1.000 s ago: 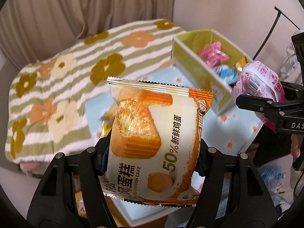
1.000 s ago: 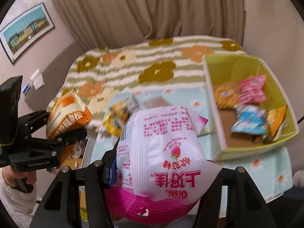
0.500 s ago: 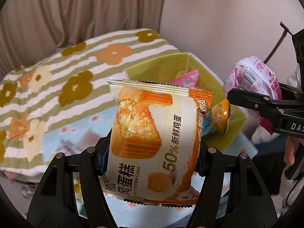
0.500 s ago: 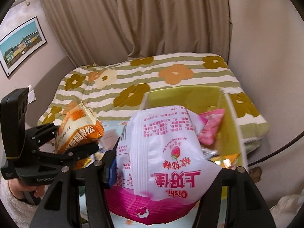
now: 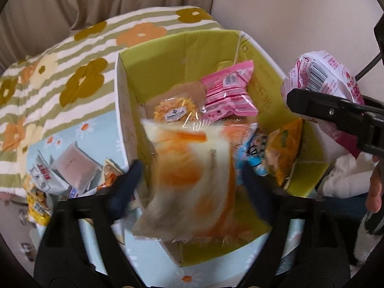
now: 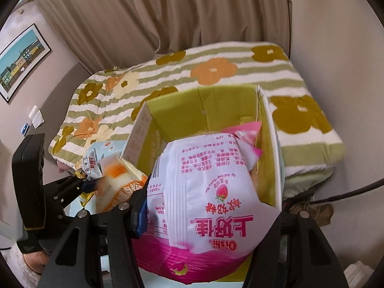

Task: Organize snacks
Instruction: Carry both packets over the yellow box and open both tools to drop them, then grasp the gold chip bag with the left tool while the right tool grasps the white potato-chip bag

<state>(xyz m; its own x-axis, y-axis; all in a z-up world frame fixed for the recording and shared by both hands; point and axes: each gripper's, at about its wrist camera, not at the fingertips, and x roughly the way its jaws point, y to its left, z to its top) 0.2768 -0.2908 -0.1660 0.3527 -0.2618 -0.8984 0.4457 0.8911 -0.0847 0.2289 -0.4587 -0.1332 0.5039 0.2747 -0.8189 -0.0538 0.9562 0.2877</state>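
Observation:
My left gripper (image 5: pixel 192 177) is open over the green box (image 5: pixel 189 45). The orange chiffon cake packet (image 5: pixel 192 177) is motion-blurred between the spread fingers, falling into the box; it also shows in the right wrist view (image 6: pixel 117 184). My right gripper (image 6: pixel 206 206) is shut on the pink-and-white Oishi strawberry bag (image 6: pixel 206 192) and holds it over the box's near end (image 6: pixel 211 100); this bag shows at the right in the left wrist view (image 5: pixel 324 76). The box holds a pink packet (image 5: pixel 228 91), a yellow noodle snack (image 5: pixel 175 110), a blue packet (image 5: pixel 256 148) and an orange packet (image 5: pixel 285 148).
Several loose snack packets (image 5: pixel 62 170) lie on the light-blue daisy cloth (image 5: pixel 79 129) left of the box. A striped flower blanket (image 5: pixel 72 60) covers the bed behind. A wall is close on the right and curtains hang at the back.
Both grippers moved over the green box. My left gripper opened and the cake packet slipped free, dropping toward the box. The right gripper still holds the Oishi bag.

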